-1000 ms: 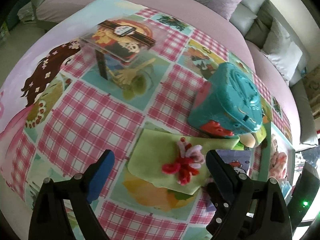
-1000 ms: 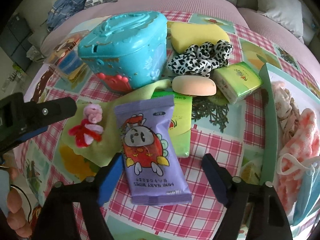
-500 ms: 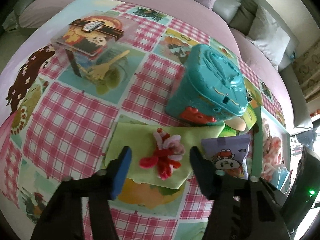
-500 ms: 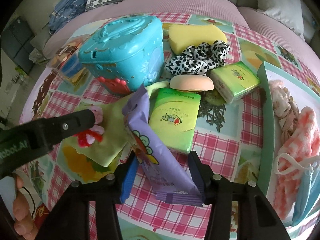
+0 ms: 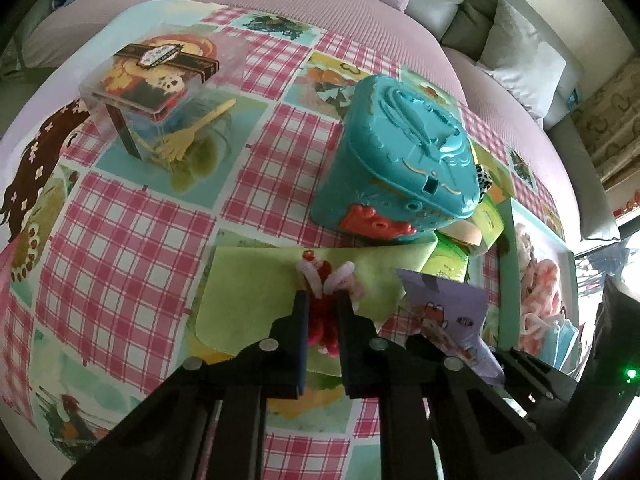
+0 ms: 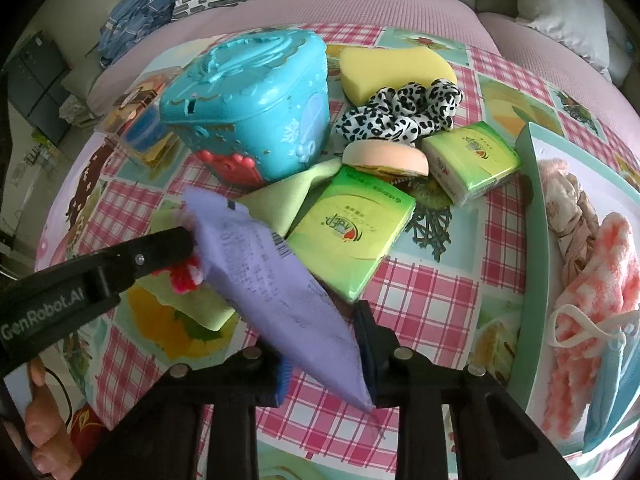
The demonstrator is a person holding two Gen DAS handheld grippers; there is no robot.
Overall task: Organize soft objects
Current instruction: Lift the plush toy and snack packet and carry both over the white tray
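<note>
Soft objects crowd a checked picture tablecloth (image 5: 132,248); nearest, the left gripper (image 5: 322,300) has its jaws nearly together, pinching a red and pink pipe-cleaner figure (image 5: 326,280) that lies on a light green cloth (image 5: 248,292); the right gripper (image 6: 324,356) is closing its jaws on a purple baby-wipes pack (image 6: 276,292), whose lower end sits between the pads while its upper end tilts toward eleven o'clock; in the right wrist view the left gripper enters from nine o'clock, just beside that pack; at twelve o'clock of the pack lies a flat green tissue pack (image 6: 352,232), and beyond it a peach sponge (image 6: 386,156) and a second green tissue pack (image 6: 472,164); at three o'clock a pale green tray (image 6: 532,240) holds pink cloths and a blue face mask (image 6: 604,392); farther off stand a teal plastic case (image 6: 256,108) at eleven o'clock, a leopard-print scrunchie (image 6: 400,112) and a yellow sponge (image 6: 392,68) at one o'clock; in the left wrist view a clear box (image 5: 156,80) sits far away at ten o'clock.
</note>
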